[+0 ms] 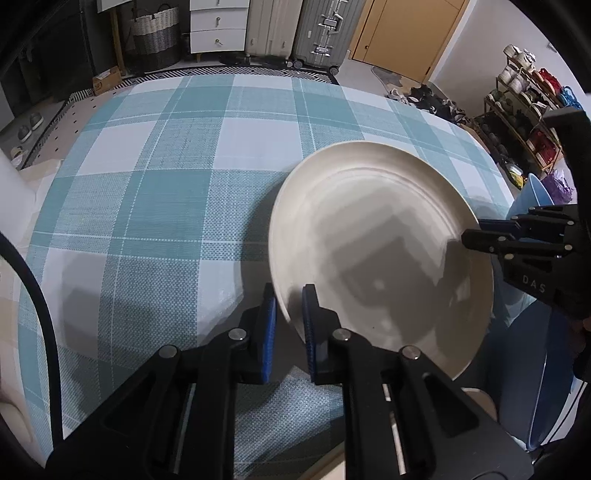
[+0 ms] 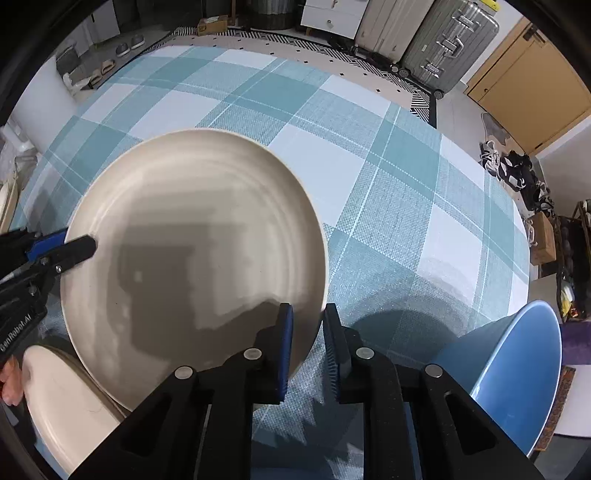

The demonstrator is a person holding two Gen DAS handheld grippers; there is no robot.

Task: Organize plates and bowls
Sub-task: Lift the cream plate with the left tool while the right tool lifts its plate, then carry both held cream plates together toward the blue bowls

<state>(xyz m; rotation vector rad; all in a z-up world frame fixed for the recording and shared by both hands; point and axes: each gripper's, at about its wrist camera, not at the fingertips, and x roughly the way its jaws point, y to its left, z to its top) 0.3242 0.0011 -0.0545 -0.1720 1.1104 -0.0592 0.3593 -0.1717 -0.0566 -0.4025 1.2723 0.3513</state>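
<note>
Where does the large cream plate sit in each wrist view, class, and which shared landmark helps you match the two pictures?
Left wrist view: the cream plate fills the right-centre, its lower-left rim clamped by the left gripper.
Right wrist view: the plate fills the left-centre, its lower-right rim clamped by the right gripper.
Shared landmark: the grey suitcase beyond the table.

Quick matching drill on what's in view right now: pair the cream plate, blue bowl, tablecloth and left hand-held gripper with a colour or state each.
1 cream plate
2 blue bowl
3 tablecloth
4 left hand-held gripper

a teal and white checks
b clamped on the plate's rim
c held at opposite edges by both grippers
d lying on its side at the table edge

1-c, 2-d, 3-a, 4-b
</note>
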